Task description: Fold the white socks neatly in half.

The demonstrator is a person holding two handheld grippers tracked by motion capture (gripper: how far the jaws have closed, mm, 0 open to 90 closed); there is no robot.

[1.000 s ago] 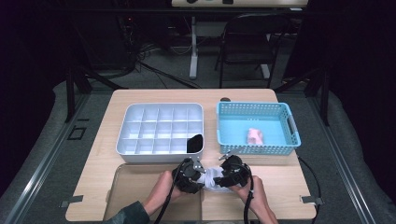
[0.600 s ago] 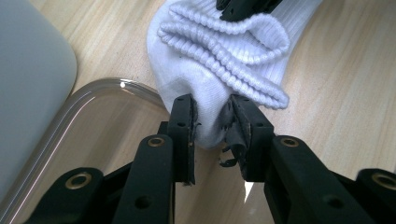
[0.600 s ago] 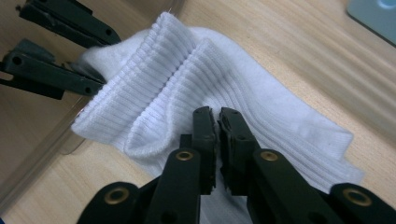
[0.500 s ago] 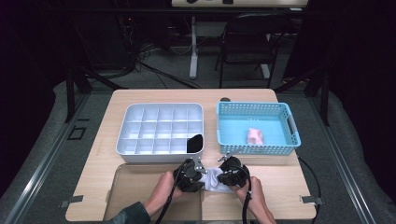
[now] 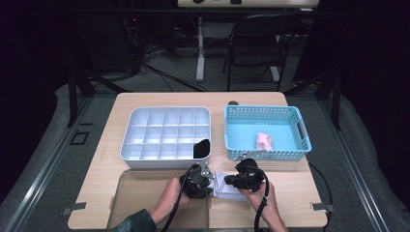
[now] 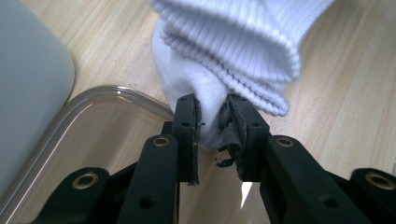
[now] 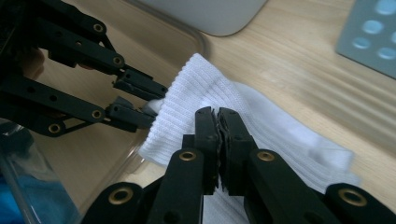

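A white ribbed sock (image 5: pixel 226 186) lies on the wooden table near its front edge, between my two grippers. In the left gripper view my left gripper (image 6: pixel 212 105) pinches a bunched fold of the sock (image 6: pixel 224 42). Its jaws have just been closing, with the fabric between the pads. In the right gripper view my right gripper (image 7: pixel 217 112) is shut on the ribbed cuff of the sock (image 7: pixel 280 135), and the left gripper (image 7: pixel 149 102) grips the sock's edge from the other side. In the high view the left gripper (image 5: pixel 209 180) and right gripper (image 5: pixel 232 181) face each other.
A white compartment tray (image 5: pixel 145 145) stands behind the grippers, with a black thing (image 5: pixel 202 148) in its near right cell. At the right a blue basket (image 5: pixel 300 140) holds a pink item (image 5: pixel 264 141). A clear plastic tray (image 5: pixel 140 193) lies at the front left.
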